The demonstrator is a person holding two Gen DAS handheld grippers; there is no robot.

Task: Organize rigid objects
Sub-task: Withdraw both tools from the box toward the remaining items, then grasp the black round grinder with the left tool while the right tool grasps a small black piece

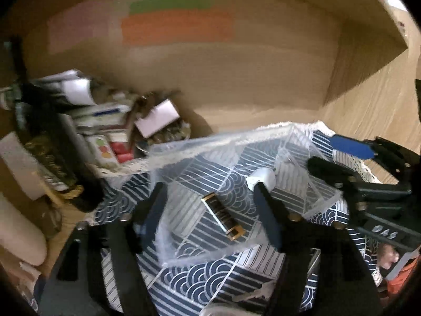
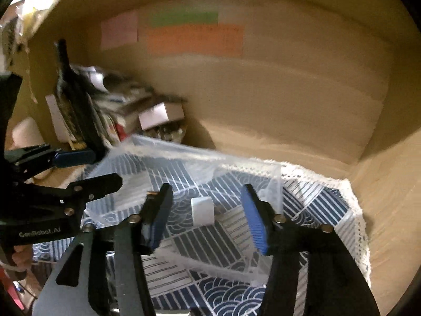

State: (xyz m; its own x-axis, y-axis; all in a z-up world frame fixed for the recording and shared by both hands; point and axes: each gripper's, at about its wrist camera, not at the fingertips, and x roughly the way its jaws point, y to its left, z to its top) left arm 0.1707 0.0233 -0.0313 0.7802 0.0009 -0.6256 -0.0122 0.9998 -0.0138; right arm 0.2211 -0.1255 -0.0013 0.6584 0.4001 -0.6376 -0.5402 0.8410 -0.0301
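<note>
A clear plastic organizer box (image 1: 236, 163) sits on a blue-and-white patterned cloth (image 1: 200, 276) on a wooden desk. Inside lie a black-and-gold lighter (image 1: 223, 217) and a small white block (image 1: 263, 177). My left gripper (image 1: 210, 192) is open above the box, its fingers either side of the lighter. My right gripper (image 2: 205, 192) is open over the box (image 2: 200, 163), with the white block (image 2: 202, 210) between its fingers. The right gripper also shows at the right of the left wrist view (image 1: 339, 155), and the left gripper at the left of the right wrist view (image 2: 92, 168).
A dark bottle (image 1: 44, 142) and a pile of boxes and packets (image 1: 118, 126) stand at the back left. A cardboard wall (image 1: 210, 60) with coloured sticky notes (image 1: 176, 23) closes the back. Bare wooden desk (image 2: 389, 197) lies to the right.
</note>
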